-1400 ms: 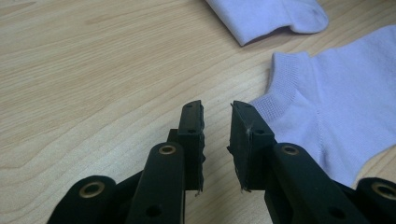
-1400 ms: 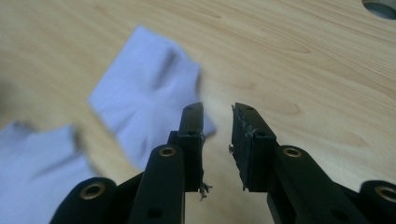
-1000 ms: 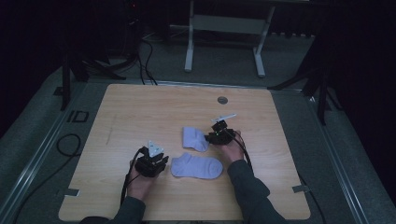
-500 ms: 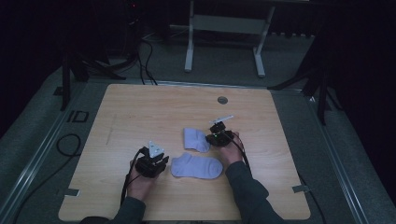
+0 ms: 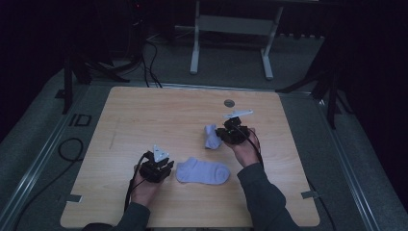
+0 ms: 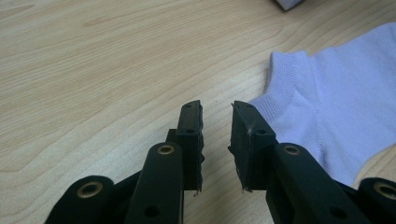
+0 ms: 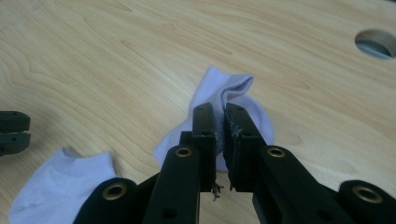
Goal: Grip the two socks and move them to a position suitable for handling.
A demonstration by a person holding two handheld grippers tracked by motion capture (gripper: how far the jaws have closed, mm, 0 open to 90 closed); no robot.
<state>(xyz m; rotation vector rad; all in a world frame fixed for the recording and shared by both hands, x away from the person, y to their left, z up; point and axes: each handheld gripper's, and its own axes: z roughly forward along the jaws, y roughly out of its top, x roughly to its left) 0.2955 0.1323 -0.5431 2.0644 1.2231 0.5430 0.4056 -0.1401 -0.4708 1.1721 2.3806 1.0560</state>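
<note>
- A pale lilac sock (image 5: 202, 172) lies flat near the table's front edge; a second, crumpled sock (image 5: 210, 136) sits behind it.
- The right gripper (image 7: 221, 128) pinches the crumpled sock's fabric.
- The left gripper (image 6: 215, 122) rests with jaws spread, just beside the flat sock's cuff.
- The light wooden table (image 5: 144, 115) stands in a dark room with floor cables (image 5: 149, 57).

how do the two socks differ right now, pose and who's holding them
The near sock lies flat and spread out on the table; the far sock is bunched and pulled up in a fold. The right gripper is shut on the far sock, while the near sock lies free beside the open left gripper, its cuff next to one jaw. Both are short, pale lilac ankle socks.
</note>
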